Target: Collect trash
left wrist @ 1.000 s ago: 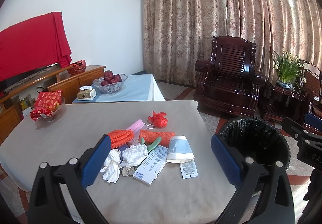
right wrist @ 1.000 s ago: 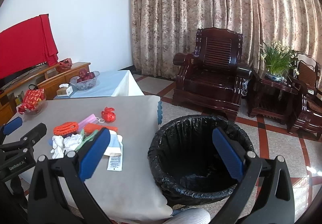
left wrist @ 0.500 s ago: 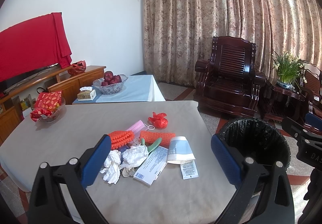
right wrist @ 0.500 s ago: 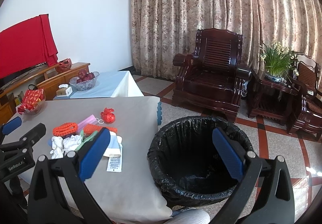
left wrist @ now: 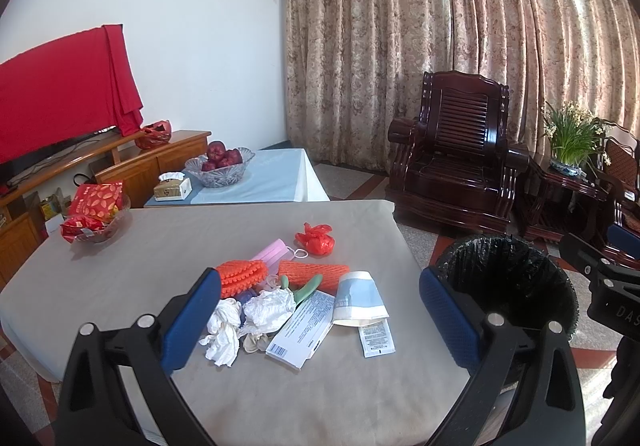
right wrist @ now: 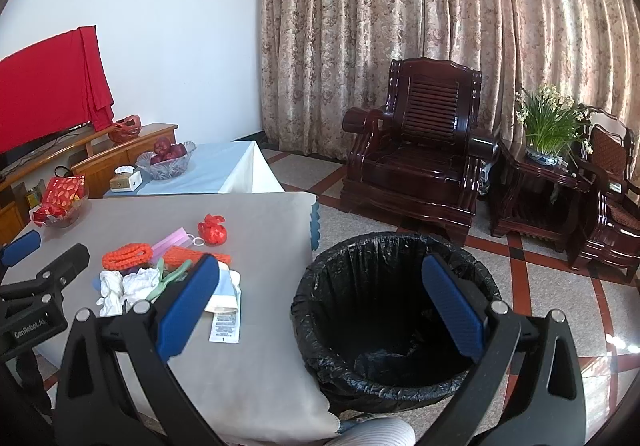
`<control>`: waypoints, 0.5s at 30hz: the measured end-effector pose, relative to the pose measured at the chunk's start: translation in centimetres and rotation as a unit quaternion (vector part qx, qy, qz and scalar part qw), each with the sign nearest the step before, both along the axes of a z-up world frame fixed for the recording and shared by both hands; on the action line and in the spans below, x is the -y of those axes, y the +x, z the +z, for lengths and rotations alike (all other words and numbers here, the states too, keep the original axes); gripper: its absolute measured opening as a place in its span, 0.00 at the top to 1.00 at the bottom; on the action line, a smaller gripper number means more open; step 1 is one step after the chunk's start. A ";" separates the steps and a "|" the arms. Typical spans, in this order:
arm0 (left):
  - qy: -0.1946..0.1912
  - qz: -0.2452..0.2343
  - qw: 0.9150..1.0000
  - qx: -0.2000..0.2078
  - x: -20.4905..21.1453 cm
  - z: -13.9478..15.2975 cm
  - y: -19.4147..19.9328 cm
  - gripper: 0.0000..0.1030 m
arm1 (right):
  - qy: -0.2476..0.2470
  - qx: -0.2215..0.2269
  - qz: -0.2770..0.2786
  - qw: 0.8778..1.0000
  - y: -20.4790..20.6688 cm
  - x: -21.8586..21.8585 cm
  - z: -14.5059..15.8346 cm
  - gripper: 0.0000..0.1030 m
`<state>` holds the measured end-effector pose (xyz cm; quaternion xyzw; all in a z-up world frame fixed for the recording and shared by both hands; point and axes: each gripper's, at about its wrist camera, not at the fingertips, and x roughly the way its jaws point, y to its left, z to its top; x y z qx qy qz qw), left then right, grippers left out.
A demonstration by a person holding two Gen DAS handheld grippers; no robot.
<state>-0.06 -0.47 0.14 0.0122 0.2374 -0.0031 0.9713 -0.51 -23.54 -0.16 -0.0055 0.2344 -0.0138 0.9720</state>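
Note:
A heap of trash lies on the grey table [left wrist: 168, 246]: crumpled white tissues [left wrist: 266, 308], a white carton [left wrist: 302, 324], a blue-and-white paper cup [left wrist: 360, 298], a small sachet [left wrist: 376, 338], orange foam nets [left wrist: 312, 274], a pink mask [left wrist: 274, 252] and a red bag [left wrist: 316, 242]. My left gripper [left wrist: 320, 310] is open, empty, above the table's near side. My right gripper [right wrist: 320, 298] is open, empty, over the bin's [right wrist: 392, 310] left rim. The bin, lined with a black bag, stands on the floor right of the table. The heap also shows in the right wrist view [right wrist: 160, 270].
A glass bowl with red packets [left wrist: 96, 217] sits at the table's far left. Behind is a low table with a fruit bowl [left wrist: 220, 165] and tissue box [left wrist: 172, 185]. A dark wooden armchair [left wrist: 456, 169] and a side table with a plant [left wrist: 568, 149] stand by the curtains.
Both views have shifted only slightly; the right gripper drifted a little. Nothing was taken hold of or let go.

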 end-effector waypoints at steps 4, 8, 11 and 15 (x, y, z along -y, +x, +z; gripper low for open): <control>0.000 0.000 1.000 0.000 0.0 0.0 0.0 0.06 | 0.000 -0.001 -0.001 1.000 0.1 0.2 0.0 0.05; 0.000 0.000 1.000 0.000 0.0 0.0 0.0 0.06 | 0.001 0.000 -0.001 1.000 0.1 0.3 0.1 0.05; 0.001 0.000 1.000 0.000 0.0 0.0 0.0 0.06 | 0.001 0.000 -0.001 1.000 0.1 0.3 0.1 0.05; 0.000 0.000 1.000 0.000 0.0 0.0 0.0 0.06 | 0.001 -0.003 0.000 1.000 0.2 0.4 0.1 0.05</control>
